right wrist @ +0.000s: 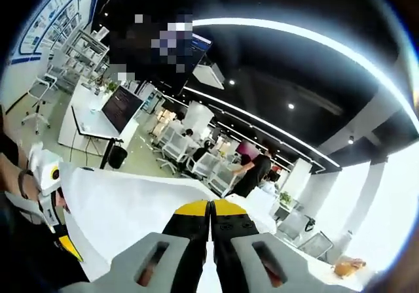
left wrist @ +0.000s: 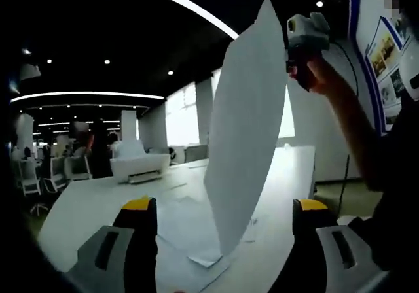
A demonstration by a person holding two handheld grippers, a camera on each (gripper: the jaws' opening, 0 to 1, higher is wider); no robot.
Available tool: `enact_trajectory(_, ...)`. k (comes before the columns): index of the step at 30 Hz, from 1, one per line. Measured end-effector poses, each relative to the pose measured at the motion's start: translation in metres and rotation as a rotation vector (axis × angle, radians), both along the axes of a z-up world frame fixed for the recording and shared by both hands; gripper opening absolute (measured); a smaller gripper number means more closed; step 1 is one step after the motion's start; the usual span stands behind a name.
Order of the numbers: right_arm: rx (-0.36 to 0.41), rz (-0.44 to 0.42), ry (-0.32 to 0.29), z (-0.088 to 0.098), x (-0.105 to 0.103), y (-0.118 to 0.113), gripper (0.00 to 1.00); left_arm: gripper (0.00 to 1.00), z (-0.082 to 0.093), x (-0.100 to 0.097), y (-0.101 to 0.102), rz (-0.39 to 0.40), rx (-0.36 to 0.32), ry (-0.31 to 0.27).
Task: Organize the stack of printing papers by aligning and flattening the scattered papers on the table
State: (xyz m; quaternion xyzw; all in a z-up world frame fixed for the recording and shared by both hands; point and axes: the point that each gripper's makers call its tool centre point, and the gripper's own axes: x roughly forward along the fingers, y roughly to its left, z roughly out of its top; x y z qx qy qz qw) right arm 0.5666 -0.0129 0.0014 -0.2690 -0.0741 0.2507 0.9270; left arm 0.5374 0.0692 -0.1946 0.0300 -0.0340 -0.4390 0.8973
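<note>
A large white sheet of paper (left wrist: 245, 129) stands almost upright, its lower corner resting on the table among several loose sheets (left wrist: 183, 218) that lie askew. My right gripper (left wrist: 302, 38) pinches the sheet's top edge, high at the upper right of the left gripper view, with a person's hand around it. In the right gripper view that gripper (right wrist: 210, 205) has its yellow-tipped jaws pressed together, with a thin white edge of the sheet (right wrist: 210, 276) between them. My left gripper (left wrist: 224, 206) is open low over the table, its jaws wide apart on either side of the sheet's foot, touching nothing.
The white table (left wrist: 91, 208) stretches away to a white printer (left wrist: 139, 165) at its far end. Office chairs (left wrist: 29, 175) and people (right wrist: 252, 172) are beyond. A person's arm (left wrist: 357, 123) crosses on the right, before a wall with posters (left wrist: 386, 57).
</note>
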Motion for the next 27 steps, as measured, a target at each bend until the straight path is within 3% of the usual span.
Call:
enact_trajectory(13,0.018,0.057,0.015,-0.001,-0.021,0.017,0.0,0.81,0.011,0.008,-0.004,0.008,-0.044,-0.046)
enact_trajectory(27,0.037,0.126,0.046,-0.006,-0.034,0.031,0.0,0.63,0.029,0.009,-0.006,-0.017,-0.097,-0.107)
